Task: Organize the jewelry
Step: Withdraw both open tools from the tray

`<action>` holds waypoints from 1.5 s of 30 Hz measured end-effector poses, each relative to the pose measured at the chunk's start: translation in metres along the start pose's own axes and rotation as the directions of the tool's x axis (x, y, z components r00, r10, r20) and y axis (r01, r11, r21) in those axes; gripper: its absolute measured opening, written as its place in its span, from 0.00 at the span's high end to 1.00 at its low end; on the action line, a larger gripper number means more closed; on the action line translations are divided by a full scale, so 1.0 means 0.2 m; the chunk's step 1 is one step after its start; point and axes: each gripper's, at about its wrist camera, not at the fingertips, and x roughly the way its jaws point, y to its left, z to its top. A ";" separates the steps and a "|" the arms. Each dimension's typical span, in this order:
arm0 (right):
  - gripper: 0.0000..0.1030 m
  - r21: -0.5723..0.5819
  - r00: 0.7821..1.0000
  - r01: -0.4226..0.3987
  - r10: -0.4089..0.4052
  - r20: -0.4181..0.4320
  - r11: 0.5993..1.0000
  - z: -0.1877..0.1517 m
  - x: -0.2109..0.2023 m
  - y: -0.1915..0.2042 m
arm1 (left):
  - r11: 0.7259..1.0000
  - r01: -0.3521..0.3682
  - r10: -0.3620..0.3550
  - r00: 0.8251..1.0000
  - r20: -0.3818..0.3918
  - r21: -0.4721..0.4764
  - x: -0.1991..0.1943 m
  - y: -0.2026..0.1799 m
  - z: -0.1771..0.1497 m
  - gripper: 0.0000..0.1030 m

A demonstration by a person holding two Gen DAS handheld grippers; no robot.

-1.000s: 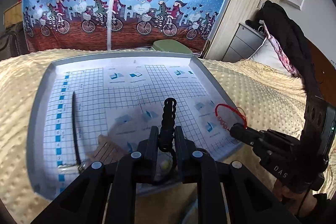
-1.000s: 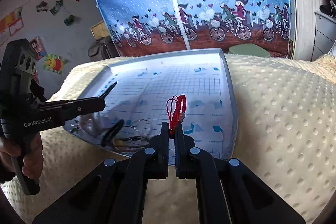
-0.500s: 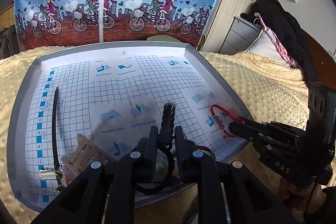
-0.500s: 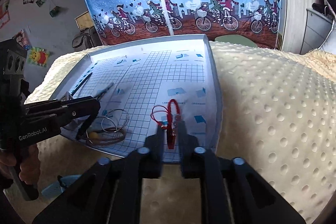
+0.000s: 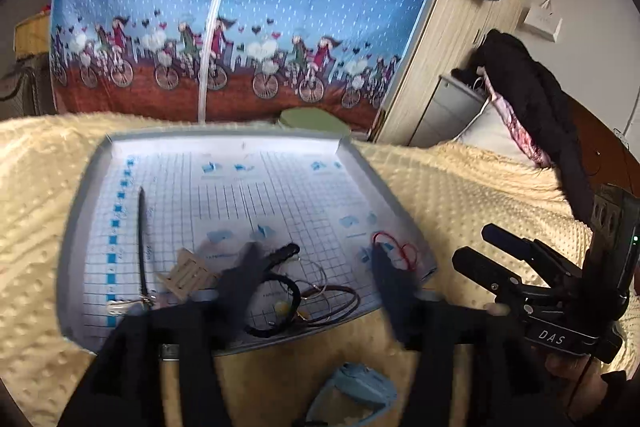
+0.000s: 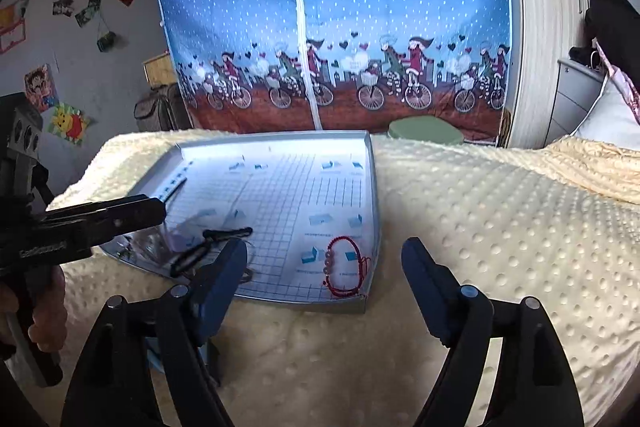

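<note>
With both my left gripper (image 5: 316,267) and right gripper (image 6: 324,267) spread wide and empty, the red bracelet (image 6: 345,267) lies in the tray's (image 6: 374,187) near right corner, while the tangled pile (image 5: 296,291) near left looks unsorted.

Your left wrist view looks forward and down from the tray's (image 5: 224,345) near edge, close in; your right wrist view sits further back and to the right, facing the same blue curtain (image 6: 400,7). Both share the tray (image 6: 372,187) and the yellow blanket (image 6: 500,227)
</note>
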 end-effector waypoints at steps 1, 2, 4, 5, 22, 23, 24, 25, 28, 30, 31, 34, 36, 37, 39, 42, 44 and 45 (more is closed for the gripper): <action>0.24 0.003 1.000 -0.001 0.001 0.015 1.000 0.01 -0.04 0.01 | 1.000 -0.013 0.013 0.999 0.042 0.003 -0.07 -0.01 0.00 0.15; 0.18 0.006 1.000 0.000 0.000 0.030 1.000 0.01 -0.08 0.01 | 1.000 -0.020 0.019 0.997 0.076 0.002 -0.13 -0.02 0.01 0.14; 0.08 0.013 0.997 -0.006 0.005 0.082 1.000 0.03 -0.19 0.02 | 1.000 -0.014 0.014 0.993 0.115 -0.003 -0.23 -0.04 0.02 0.08; 0.04 0.014 0.995 -0.011 0.010 0.098 1.000 0.03 -0.23 0.02 | 1.000 -0.019 0.020 0.992 0.128 -0.011 -0.29 -0.04 0.02 0.05; 0.01 -0.039 0.939 -0.099 0.106 0.328 0.994 -0.11 -1.13 0.12 | 0.985 -0.170 0.172 0.941 0.293 -0.035 -1.08 -0.33 -0.24 0.00; 0.01 -0.045 0.937 -0.102 0.111 0.330 0.994 -0.14 -1.15 0.12 | 0.984 -0.179 0.179 0.939 0.295 -0.027 -1.11 -0.35 -0.26 0.00; 0.01 -0.053 0.936 -0.104 0.116 0.332 0.993 -0.18 -1.18 0.13 | 0.981 -0.192 0.189 0.935 0.301 -0.019 -1.14 -0.37 -0.29 0.00; 0.01 -0.060 0.934 -0.101 0.115 0.337 0.993 -0.22 -1.20 0.13 | 0.979 -0.204 0.198 0.931 0.305 -0.012 -1.17 -0.39 -0.32 0.00; 0.01 -0.057 0.937 -0.096 0.110 0.333 0.994 -0.33 -1.23 0.11 | 0.969 -0.249 0.234 0.925 0.300 0.012 -1.22 -0.44 -0.41 0.00; 0.01 -0.054 0.946 -0.106 0.117 0.302 0.993 -0.39 -1.23 0.09 | 0.959 -0.281 0.260 0.921 0.289 0.033 -1.23 -0.46 -0.49 0.00; 0.01 -0.054 0.951 -0.105 0.116 0.288 0.993 -0.41 -1.23 0.08 | 0.955 -0.294 0.272 0.921 0.279 0.041 -1.24 -0.47 -0.52 0.00; 0.01 -0.028 0.962 -0.091 0.095 0.255 0.995 -0.45 -1.19 0.05 | 0.948 -0.314 0.294 0.922 0.251 0.044 -1.25 -0.48 -0.60 0.00; 0.01 -0.004 0.972 -0.100 0.099 0.212 0.995 -0.47 -1.14 0.04 | 0.949 -0.314 0.298 0.927 0.229 0.037 -1.25 -0.48 -0.66 0.00; 0.01 0.004 0.976 -0.105 0.102 0.192 0.994 -0.47 -1.12 0.04 | 0.950 -0.310 0.296 0.930 0.219 0.035 -1.24 -0.48 -0.68 0.00; 0.01 0.016 0.983 -0.112 0.108 0.149 0.994 -0.50 -1.06 0.03 | 0.950 -0.309 0.297 0.934 0.196 0.034 -1.22 -0.48 -0.72 0.00; 0.01 0.020 0.991 -0.103 0.101 0.084 0.994 -0.55 -0.97 0.03 | 0.951 -0.306 0.298 0.943 0.149 0.034 -1.18 -0.46 -0.76 0.00; 0.01 0.016 0.994 -0.091 0.090 0.055 0.996 -0.58 -0.94 0.04 | 0.950 -0.311 0.305 0.944 0.124 0.031 -1.14 -0.45 -0.77 0.00; 0.01 0.016 0.995 -0.089 0.088 0.041 0.996 -0.59 -0.92 0.04 | 0.950 -0.312 0.307 0.945 0.113 0.026 -1.13 -0.45 -0.78 0.00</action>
